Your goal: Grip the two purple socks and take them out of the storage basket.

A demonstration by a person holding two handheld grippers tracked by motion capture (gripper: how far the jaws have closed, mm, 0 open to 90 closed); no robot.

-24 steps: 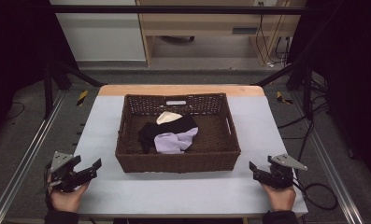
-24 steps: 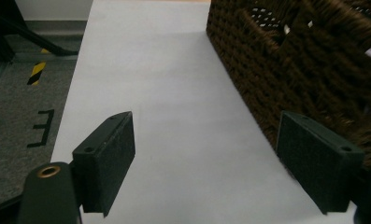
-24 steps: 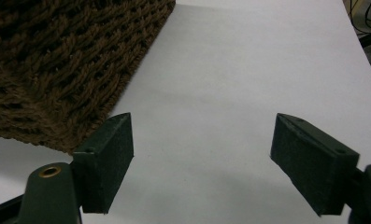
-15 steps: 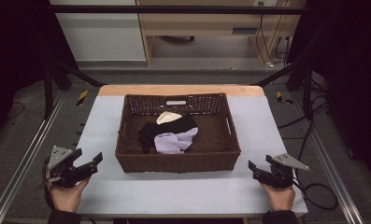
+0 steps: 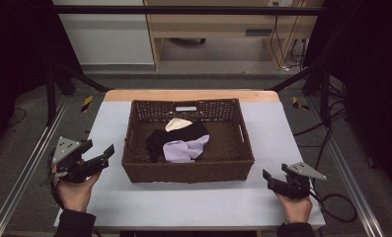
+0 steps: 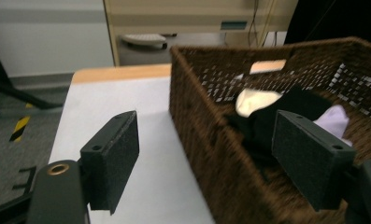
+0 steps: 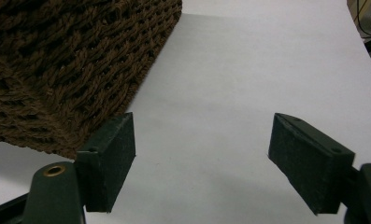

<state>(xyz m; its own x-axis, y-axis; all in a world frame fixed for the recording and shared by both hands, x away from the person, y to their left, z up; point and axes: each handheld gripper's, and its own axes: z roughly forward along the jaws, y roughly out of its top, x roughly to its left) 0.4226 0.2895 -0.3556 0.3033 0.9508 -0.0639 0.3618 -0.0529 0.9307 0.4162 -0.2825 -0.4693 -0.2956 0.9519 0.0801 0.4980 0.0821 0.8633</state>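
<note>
A dark brown wicker basket [image 5: 188,173] stands in the middle of the white table [image 5: 183,207]. Inside it lie a black cloth [image 5: 156,140], a lilac cloth [image 5: 181,150] and a cream cloth [image 5: 177,124]. My left gripper [image 5: 100,148] is open and empty, held up left of the basket's front left corner. In the left gripper view, the left gripper [image 6: 206,135] straddles the basket's left wall [image 6: 206,154], with the cloths beyond. My right gripper [image 5: 274,174] sits open and empty near the basket's front right corner. The right gripper view has the right gripper [image 7: 202,140] over bare table beside the basket [image 7: 71,70].
Metal frame rails [image 5: 25,173] run along both sides of the table. Cables [image 5: 339,207] trail off the right edge. A wooden cabinet [image 5: 218,24] stands beyond the far edge. White table surface lies open to the left, right and front of the basket.
My left gripper has risen and moved forward, now pointing at the basket's left wall. The right gripper has barely moved. The cloths lie as before.
</note>
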